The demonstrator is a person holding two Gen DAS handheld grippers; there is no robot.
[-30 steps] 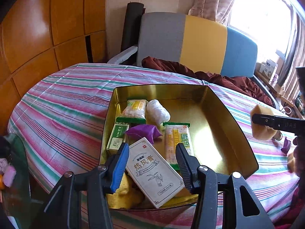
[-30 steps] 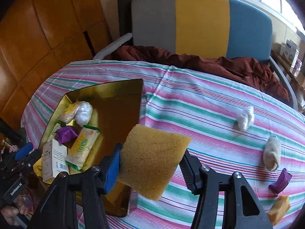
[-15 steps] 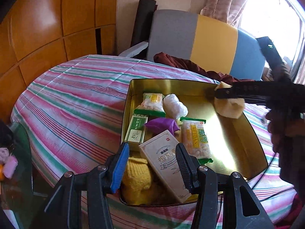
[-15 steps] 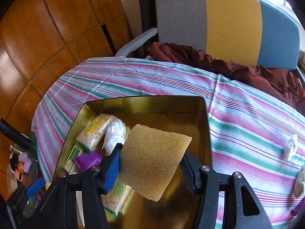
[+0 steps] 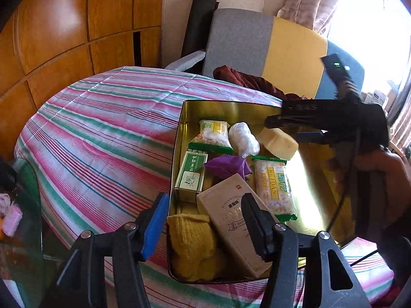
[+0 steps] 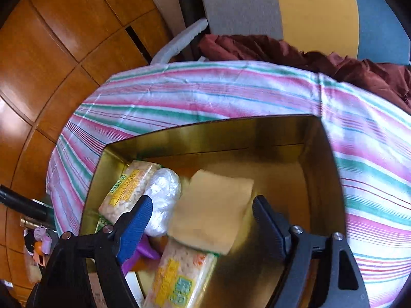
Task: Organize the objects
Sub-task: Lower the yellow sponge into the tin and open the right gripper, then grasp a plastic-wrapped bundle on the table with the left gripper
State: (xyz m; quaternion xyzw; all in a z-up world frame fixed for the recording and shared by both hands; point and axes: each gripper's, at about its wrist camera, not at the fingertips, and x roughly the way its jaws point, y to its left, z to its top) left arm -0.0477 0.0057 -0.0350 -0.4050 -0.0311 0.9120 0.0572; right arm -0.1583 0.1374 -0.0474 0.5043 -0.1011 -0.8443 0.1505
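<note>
**Sponge over the gold tin on the striped desk**

A round desk under a pink, green and white striped tablecloth [image 5: 102, 138] is sitting in front of wood-panelled walls, with a grey, yellow and blue chair [image 5: 269, 48] behind it carrying a crumpled maroon cloth [image 6: 308, 54]. On the cloth is standing an open gold tin [image 5: 231, 107], its shiny floor bare on the right half.

The right gripper [image 6: 203, 210] is reaching into the tin from the right, its fingers spread apart on either side of the yellow sponge [image 6: 213, 210]. The sponge looks blurred in the right wrist view, and neither pad is seen pressing on it; from the left wrist view it is lying just under the fingers, beside the white wrapped ball [image 5: 242, 138], and whether it is resting on the tin floor cannot be told.

The left gripper [image 5: 203, 223] is hovering at the near edge of the tin with its fingers open and holding nothing. Beneath them are lying a beige carton [image 5: 231, 220] and a yellow knitted cloth [image 5: 192, 243]. Further in are a green and white box [image 5: 191, 177], a purple wrapper [image 5: 226, 166], and two green-edged snack packs, one near the far left corner [image 5: 213, 136] and one marked WEIDAN [image 5: 273, 184].
</note>
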